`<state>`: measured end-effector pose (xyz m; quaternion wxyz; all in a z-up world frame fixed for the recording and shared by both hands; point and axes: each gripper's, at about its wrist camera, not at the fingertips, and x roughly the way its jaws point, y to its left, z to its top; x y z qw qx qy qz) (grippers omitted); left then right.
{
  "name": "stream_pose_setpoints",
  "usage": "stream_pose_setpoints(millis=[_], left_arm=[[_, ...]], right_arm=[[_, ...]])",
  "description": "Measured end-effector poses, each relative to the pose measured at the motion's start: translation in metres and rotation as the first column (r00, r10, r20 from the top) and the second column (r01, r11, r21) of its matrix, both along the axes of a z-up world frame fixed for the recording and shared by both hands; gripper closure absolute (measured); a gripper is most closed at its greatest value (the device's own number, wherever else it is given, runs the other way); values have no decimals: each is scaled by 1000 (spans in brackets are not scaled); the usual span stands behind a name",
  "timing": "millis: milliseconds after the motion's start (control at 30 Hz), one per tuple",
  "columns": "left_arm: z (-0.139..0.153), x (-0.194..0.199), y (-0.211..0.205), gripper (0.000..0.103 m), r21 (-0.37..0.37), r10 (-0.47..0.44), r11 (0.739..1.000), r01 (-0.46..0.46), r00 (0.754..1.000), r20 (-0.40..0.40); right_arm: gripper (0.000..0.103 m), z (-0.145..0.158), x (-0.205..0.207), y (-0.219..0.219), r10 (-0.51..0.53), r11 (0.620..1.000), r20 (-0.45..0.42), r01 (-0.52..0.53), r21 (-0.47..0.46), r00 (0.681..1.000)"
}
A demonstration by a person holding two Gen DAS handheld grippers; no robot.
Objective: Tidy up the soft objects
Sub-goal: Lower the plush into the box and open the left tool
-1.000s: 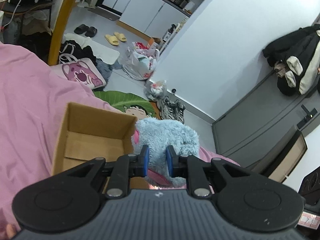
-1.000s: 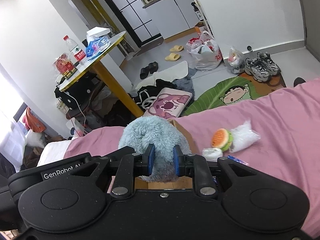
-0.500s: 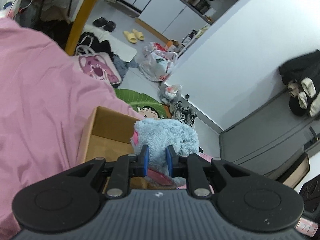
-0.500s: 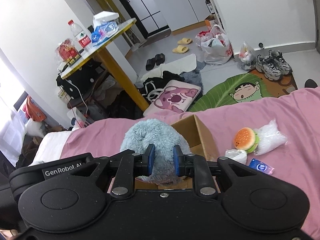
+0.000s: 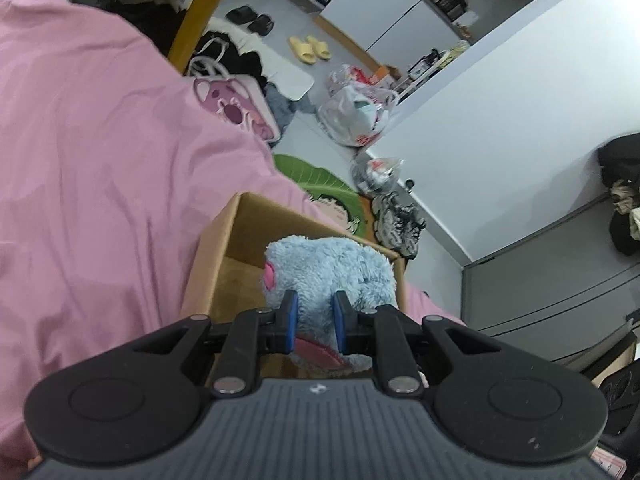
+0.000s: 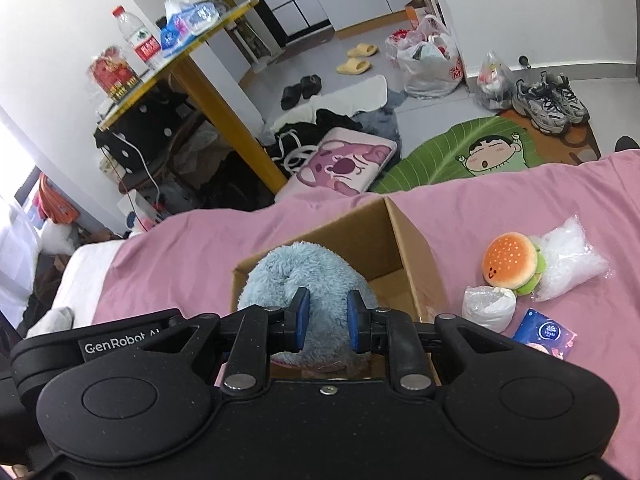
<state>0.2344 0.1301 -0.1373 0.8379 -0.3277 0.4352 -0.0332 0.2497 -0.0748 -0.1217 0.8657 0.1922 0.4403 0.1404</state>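
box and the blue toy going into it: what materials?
Open brown box: looks like corrugated cardboard, matte, with raw tan walls and crisp folded edges. Fluffy light-blue stuffed toy: long-pile plush, probably synthetic; shaggy fibres, and it dents between both tools' pads.

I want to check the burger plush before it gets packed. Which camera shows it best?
The right wrist view: the burger plush lies in plain sight on the pink bedcover, right of the cardboard box. The left wrist view shows none of it.
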Motion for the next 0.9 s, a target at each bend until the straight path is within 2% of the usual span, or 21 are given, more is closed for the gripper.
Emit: stream_pose_setpoints(millis=[100,200,400,567,667,833,900], left_arm=[[-4,3,1,85,8,14,1000,-13,1000,-12],[-5,6,3,85,16,33,999,-32,999,-16],[-17,8,13,85,28,96,995,-94,991,-93],[-15,1,19,84,68,131,990,-124,985,-112],[-10,-2,19,84,91,121,990,-111,987,-107],[-2,1,11,81,154,101,985,-84,990,-102],[-1,2,7,81,197,100,978,-77,989,-110]], right_arm=[[82,-3,4,4,14,1000,-9,-14,7,1000],[75,-6,9,10,44,999,-26,-44,4,999],[74,-17,8,23,83,996,-71,-82,17,994],[74,-12,1,28,97,995,-81,-98,-7,992],[70,-4,-4,27,118,993,-70,-118,-4,991],[52,11,-19,21,120,993,-39,-121,-17,992],[50,17,-22,16,121,993,-31,-121,8,992]])
